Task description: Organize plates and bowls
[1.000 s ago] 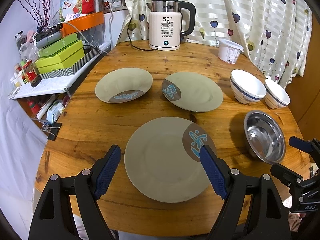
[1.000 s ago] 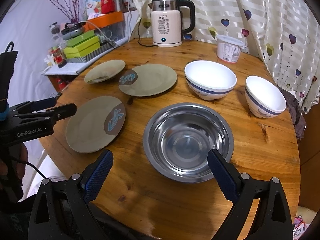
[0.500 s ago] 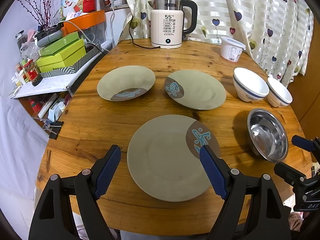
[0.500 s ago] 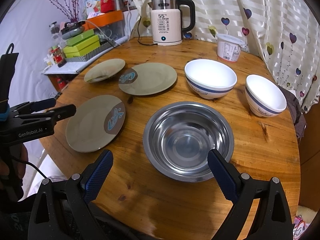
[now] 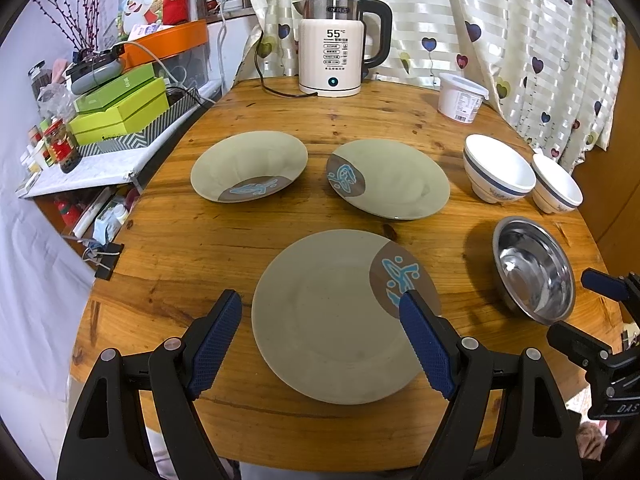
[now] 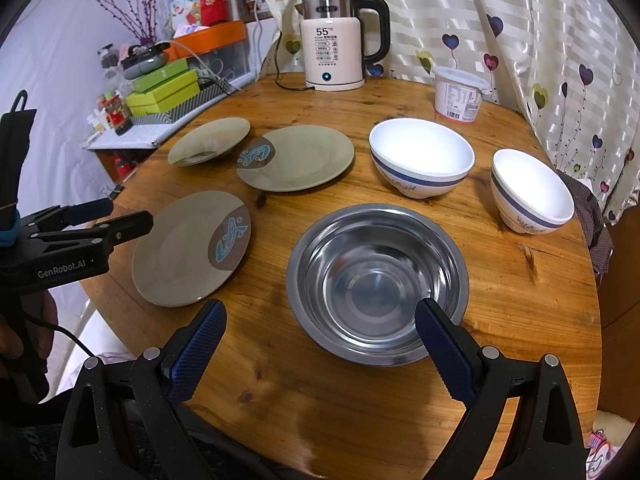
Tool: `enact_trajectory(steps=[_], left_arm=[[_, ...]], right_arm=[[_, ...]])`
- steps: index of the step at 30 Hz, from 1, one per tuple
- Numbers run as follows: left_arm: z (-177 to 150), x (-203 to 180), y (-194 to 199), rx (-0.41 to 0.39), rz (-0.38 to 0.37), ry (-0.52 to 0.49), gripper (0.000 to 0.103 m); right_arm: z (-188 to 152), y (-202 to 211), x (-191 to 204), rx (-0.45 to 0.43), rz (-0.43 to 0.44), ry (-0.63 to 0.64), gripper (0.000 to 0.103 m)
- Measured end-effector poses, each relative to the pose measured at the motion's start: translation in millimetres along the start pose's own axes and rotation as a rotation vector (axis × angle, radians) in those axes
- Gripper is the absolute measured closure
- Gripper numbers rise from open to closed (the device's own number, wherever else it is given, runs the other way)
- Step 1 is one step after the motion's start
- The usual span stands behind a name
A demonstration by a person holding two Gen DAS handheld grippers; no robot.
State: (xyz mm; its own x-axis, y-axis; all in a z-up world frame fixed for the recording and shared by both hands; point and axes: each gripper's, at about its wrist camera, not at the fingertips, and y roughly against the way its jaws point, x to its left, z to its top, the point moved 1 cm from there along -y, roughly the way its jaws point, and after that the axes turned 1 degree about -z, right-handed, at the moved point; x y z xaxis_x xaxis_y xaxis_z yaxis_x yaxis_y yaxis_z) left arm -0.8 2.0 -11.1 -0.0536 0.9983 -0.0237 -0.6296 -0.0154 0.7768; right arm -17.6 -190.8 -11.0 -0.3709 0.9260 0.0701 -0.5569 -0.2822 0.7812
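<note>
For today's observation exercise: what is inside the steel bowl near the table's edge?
Nothing: the steel bowl holds only reflections on its bare bottom. The right gripper hovers open at its near rim, one finger covering a small strip of the inner wall.

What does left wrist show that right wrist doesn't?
Left wrist only: the blue fish mark on the far-left plate, hidden from the right view, and the right tongs side-on.

Right wrist only: the left tongs side-on, a hand behind them, and dark checked cloth off the table's right edge.

Both: three plates, two white bowls, the steel bowl, kettle, white tub, each camera's own open tongs.
</note>
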Motion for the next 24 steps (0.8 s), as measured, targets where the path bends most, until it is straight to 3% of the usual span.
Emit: enact_trajectory(steps=[24], left_arm=[[1.2,-0.4,1.8,-0.003,-0.012,-0.007,0.022]], right_arm=[[1.3,0.5,0.1,0.002,0.001,0.000,0.007]])
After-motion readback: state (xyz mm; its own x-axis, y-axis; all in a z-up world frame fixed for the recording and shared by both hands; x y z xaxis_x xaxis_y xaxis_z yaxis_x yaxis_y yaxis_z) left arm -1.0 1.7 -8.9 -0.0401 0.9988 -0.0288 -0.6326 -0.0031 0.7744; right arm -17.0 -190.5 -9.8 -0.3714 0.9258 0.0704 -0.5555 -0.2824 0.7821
